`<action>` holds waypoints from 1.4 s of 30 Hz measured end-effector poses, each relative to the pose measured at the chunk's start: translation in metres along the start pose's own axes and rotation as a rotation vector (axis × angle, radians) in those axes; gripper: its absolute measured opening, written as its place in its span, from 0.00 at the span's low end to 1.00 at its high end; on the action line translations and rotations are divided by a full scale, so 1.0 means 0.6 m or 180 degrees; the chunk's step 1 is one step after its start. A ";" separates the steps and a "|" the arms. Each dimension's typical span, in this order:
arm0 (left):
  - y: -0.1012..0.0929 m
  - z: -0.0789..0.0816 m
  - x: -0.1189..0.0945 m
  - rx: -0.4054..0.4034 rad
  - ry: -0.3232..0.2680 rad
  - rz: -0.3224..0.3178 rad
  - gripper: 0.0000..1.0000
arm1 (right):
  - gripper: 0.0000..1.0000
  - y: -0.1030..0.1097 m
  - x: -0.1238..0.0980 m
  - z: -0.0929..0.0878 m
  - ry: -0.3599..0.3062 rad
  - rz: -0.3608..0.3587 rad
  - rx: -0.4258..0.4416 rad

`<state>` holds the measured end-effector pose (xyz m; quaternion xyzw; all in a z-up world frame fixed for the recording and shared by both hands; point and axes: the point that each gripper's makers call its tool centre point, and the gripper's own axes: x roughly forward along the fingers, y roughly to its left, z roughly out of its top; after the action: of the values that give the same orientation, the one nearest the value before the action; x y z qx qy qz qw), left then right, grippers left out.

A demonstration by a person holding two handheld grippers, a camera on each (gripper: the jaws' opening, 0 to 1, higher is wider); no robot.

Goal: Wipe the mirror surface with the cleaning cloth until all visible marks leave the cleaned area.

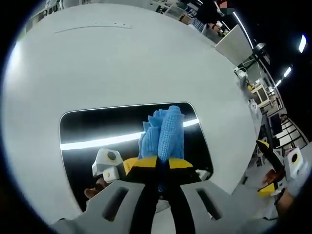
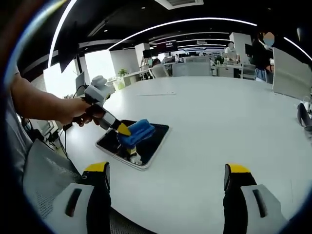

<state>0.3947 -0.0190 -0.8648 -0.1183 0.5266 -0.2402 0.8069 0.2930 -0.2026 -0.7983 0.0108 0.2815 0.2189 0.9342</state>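
A blue cleaning cloth is pinched between the yellow-tipped jaws of my left gripper and pressed onto the mirror, a dark rounded rectangle lying flat on the white table. The mirror reflects a bright ceiling light strip and the gripper itself. In the right gripper view the same left gripper, held by a person's hand, presses the cloth onto the mirror from the left. My right gripper hovers open above the table's near side, well short of the mirror, with nothing between its jaws.
The table is large, round and white. A white partition panel stands at its far right, with a dark object by the right edge. Office desks and a person lie beyond. The other gripper shows at the right of the left gripper view.
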 end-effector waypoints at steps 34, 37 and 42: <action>0.099 -0.008 -0.061 -0.0123 -0.0095 0.0007 0.03 | 0.97 0.003 0.002 -0.005 0.0064 0.0013 -0.0062; 0.107 -0.009 -0.067 -0.0122 -0.0109 0.0011 0.03 | 0.97 0.004 0.003 -0.006 0.0082 0.0018 -0.0078; 0.123 -0.009 -0.076 -0.0140 -0.0122 0.0031 0.03 | 0.97 0.004 0.002 -0.006 0.0076 0.0018 -0.0070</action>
<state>0.3943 0.0680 -0.8640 -0.1380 0.5168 -0.2224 0.8151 0.2913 -0.2002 -0.8016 -0.0012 0.2901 0.2246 0.9302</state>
